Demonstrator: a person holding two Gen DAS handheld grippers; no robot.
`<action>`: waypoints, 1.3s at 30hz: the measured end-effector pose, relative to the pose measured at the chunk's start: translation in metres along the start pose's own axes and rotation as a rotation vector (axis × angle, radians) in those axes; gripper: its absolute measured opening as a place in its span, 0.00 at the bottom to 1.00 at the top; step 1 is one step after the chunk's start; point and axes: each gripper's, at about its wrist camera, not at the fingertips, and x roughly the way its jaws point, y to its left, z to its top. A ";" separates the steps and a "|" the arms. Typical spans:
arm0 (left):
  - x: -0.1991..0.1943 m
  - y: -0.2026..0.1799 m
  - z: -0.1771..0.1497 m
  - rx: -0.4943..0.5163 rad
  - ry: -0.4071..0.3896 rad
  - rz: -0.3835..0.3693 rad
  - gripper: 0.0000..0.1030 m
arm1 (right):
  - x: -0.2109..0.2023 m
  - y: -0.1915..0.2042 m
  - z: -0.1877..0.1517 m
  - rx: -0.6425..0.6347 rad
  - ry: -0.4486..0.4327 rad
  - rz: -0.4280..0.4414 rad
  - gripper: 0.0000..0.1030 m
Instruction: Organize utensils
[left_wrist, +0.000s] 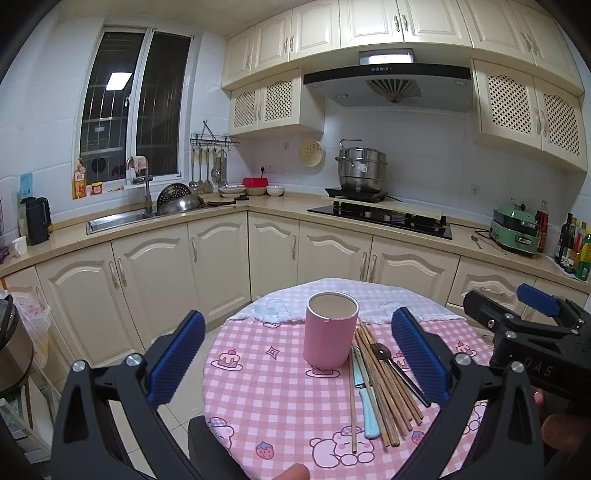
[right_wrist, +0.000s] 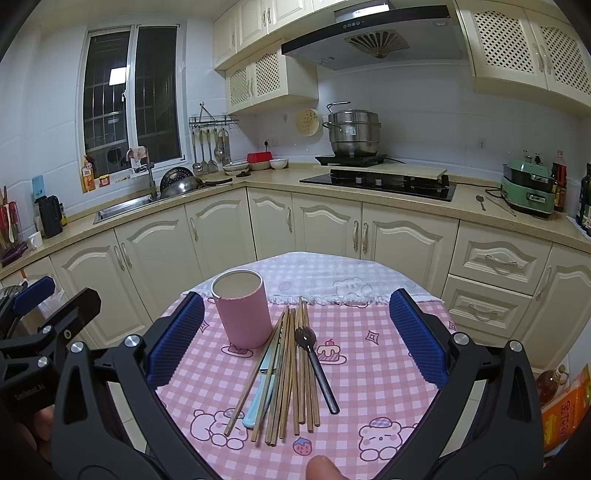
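Note:
A pink cylindrical holder (left_wrist: 330, 330) (right_wrist: 242, 310) stands upright and empty on the round table with the pink checked cloth (left_wrist: 266, 398) (right_wrist: 369, 369). Beside it on its right lie several wooden chopsticks (left_wrist: 384, 387) (right_wrist: 291, 373), a knife with a light blue handle (left_wrist: 364, 395) (right_wrist: 260, 395) and a dark fork (left_wrist: 397, 367) (right_wrist: 316, 365). My left gripper (left_wrist: 297, 360) is open and empty, held above the table's near side. My right gripper (right_wrist: 295, 338) is open and empty above the utensils; it also shows at the right edge of the left wrist view (left_wrist: 517, 314).
Cream kitchen cabinets (left_wrist: 221, 258) run behind the table, with a sink (left_wrist: 118, 218) at the left and a black hob (left_wrist: 384, 218) with a steel pot (left_wrist: 362, 170) at the back. A green appliance (right_wrist: 528, 188) and bottles stand on the right counter.

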 end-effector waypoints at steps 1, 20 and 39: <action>0.001 0.000 -0.001 -0.001 0.001 -0.003 0.96 | 0.000 0.000 0.000 0.000 0.001 0.001 0.95; 0.007 -0.002 -0.003 0.000 0.005 -0.014 0.96 | 0.004 0.002 0.000 -0.011 0.009 0.002 0.95; 0.063 -0.009 -0.012 0.041 0.157 -0.006 0.96 | 0.041 -0.026 0.003 -0.019 0.095 -0.030 0.95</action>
